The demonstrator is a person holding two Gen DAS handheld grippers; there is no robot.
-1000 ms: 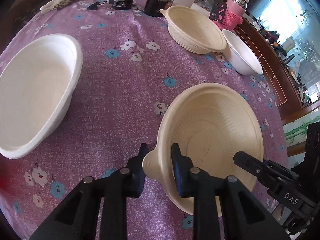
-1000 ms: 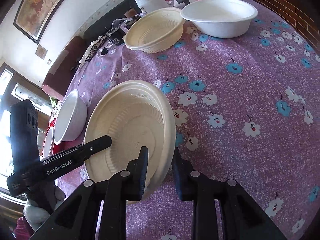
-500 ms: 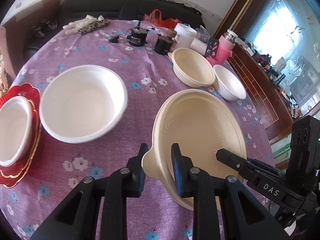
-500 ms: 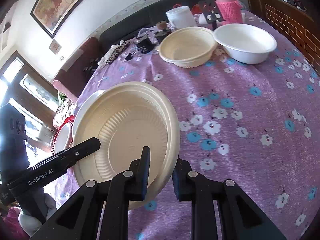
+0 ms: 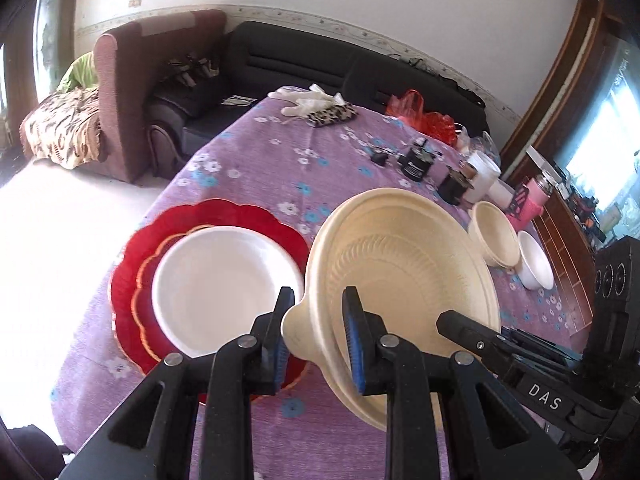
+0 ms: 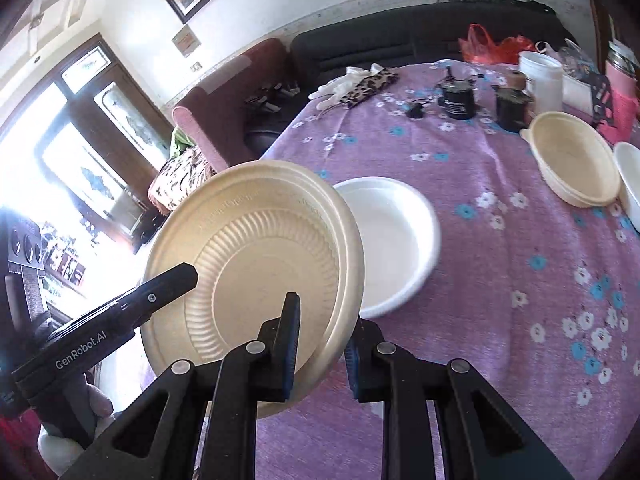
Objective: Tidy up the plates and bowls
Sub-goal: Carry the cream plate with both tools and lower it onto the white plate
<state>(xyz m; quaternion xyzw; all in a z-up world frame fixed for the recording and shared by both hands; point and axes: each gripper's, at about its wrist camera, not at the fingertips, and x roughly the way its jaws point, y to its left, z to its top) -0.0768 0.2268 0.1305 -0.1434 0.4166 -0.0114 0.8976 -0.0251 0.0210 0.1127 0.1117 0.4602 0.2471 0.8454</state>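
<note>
Both grippers hold one large beige ribbed bowl (image 5: 400, 272) in the air above the purple flowered table (image 5: 280, 160). My left gripper (image 5: 318, 336) is shut on its tabbed rim at the near left. My right gripper (image 6: 322, 338) is shut on its opposite rim (image 6: 344, 280). Left of the held bowl, a white bowl (image 5: 224, 284) sits in red scalloped plates (image 5: 132, 264). In the right wrist view a white bowl (image 6: 396, 236) lies on the table behind the held bowl (image 6: 256, 256). A second beige bowl (image 6: 572, 164) and a small white bowl (image 6: 630, 180) sit far right.
At the table's far side stand black jars (image 6: 458, 98), a white cup (image 6: 540, 76), a pink bottle (image 5: 532, 204), a red bag (image 5: 424, 114), gloves and a leopard pouch (image 5: 332, 114). A dark sofa (image 5: 304, 56) and armchair (image 5: 132, 92) stand beyond the table edge.
Both grippers have lifted the beige bowl off the table and carried it left, towards the red plates. The bowl now tilts more upright. Both grips stay shut.
</note>
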